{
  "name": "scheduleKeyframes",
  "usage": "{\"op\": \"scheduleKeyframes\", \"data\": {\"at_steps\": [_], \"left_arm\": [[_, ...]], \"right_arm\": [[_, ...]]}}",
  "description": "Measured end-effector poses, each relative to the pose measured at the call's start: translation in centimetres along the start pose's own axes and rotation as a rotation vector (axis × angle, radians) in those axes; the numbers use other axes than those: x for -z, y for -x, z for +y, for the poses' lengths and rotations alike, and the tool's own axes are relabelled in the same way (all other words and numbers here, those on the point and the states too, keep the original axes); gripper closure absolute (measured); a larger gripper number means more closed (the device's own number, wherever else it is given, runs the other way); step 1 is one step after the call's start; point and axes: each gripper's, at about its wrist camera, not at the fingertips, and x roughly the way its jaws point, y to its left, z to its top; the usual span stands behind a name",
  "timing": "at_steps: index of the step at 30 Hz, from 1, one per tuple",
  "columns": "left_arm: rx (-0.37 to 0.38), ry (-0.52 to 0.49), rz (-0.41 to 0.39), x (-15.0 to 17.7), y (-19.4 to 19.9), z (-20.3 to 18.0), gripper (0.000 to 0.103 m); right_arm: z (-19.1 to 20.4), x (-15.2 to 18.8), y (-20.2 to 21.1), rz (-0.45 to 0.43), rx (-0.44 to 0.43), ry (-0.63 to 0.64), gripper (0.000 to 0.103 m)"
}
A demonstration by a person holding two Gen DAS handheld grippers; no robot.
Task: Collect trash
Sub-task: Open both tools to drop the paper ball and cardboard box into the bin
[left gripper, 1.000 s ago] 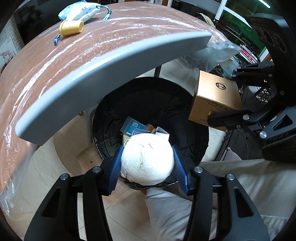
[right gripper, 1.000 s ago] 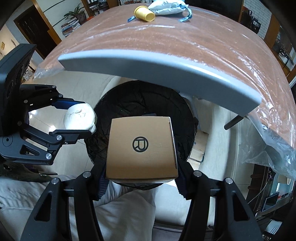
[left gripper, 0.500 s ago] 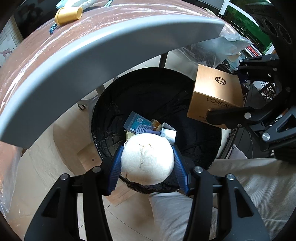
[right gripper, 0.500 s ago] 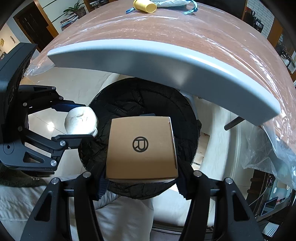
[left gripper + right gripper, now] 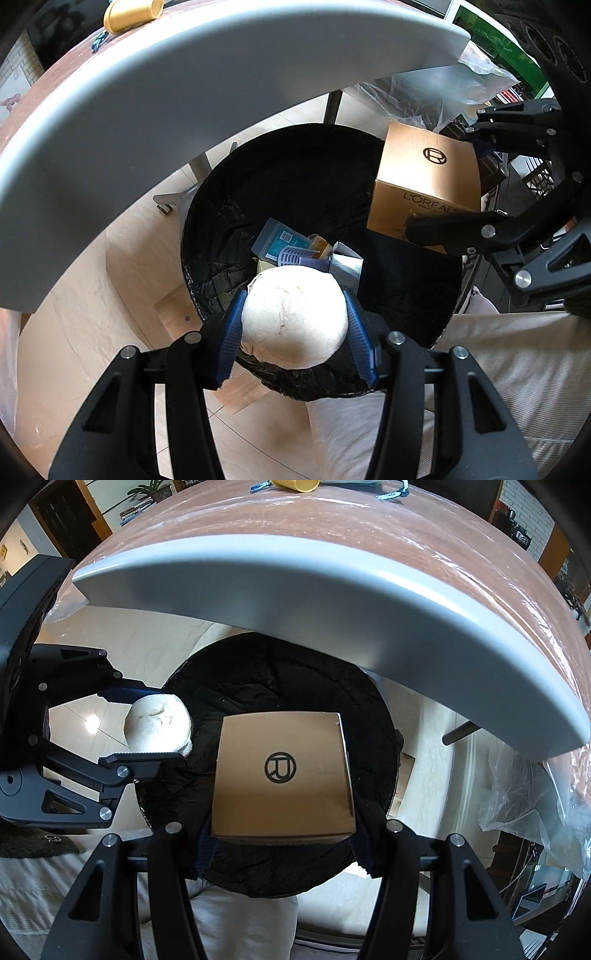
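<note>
My left gripper [image 5: 295, 325] is shut on a crumpled white paper ball [image 5: 294, 317] and holds it over the near rim of a black-lined trash bin [image 5: 229, 221]. The ball also shows in the right wrist view [image 5: 159, 723]. My right gripper [image 5: 282, 834] is shut on a gold L'Oreal box [image 5: 282, 771] above the bin [image 5: 258, 686]. The box shows at the bin's right rim in the left wrist view [image 5: 424, 184]. Several pieces of trash [image 5: 291, 247] lie at the bin's bottom.
A grey-edged table [image 5: 184, 92] covered in plastic film overhangs the bin's far side [image 5: 332, 609]. A yellow cup [image 5: 133, 13] lies on the tabletop. Tiled floor [image 5: 74, 332] lies left of the bin, a light cushion [image 5: 498, 369] near right.
Both grippers have moved lower and closer to the bin, under the table edge, with the paper ball and the box still held.
</note>
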Motion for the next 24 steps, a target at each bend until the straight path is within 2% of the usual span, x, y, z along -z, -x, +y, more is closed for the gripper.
{"op": "scheduleKeyframes", "data": {"at_steps": [18,20,22,23,24], "left_arm": [[-0.006,-0.016,0.011,-0.9,-1.1,0.4,0.05],[0.008,-0.015,-0.007,-1.0,-0.8,0.5,0.05],[0.024,-0.011,-0.017,-1.1,-0.6,0.7,0.04],[0.0,-0.012,-0.032,-1.1,-0.3,0.7,0.026],[-0.011,-0.013,-0.042,-1.1,-0.2,0.7,0.02]], "right_arm": [[1.4,-0.8,-0.5,0.016,-0.008,0.01,0.045],[1.4,-0.8,-0.5,0.018,-0.014,0.002,0.045],[1.4,-0.8,-0.4,0.025,-0.022,-0.007,0.039],[1.4,-0.9,-0.4,0.024,-0.021,-0.01,0.032],[1.4,-0.8,-0.2,0.02,-0.021,-0.014,0.027]]}}
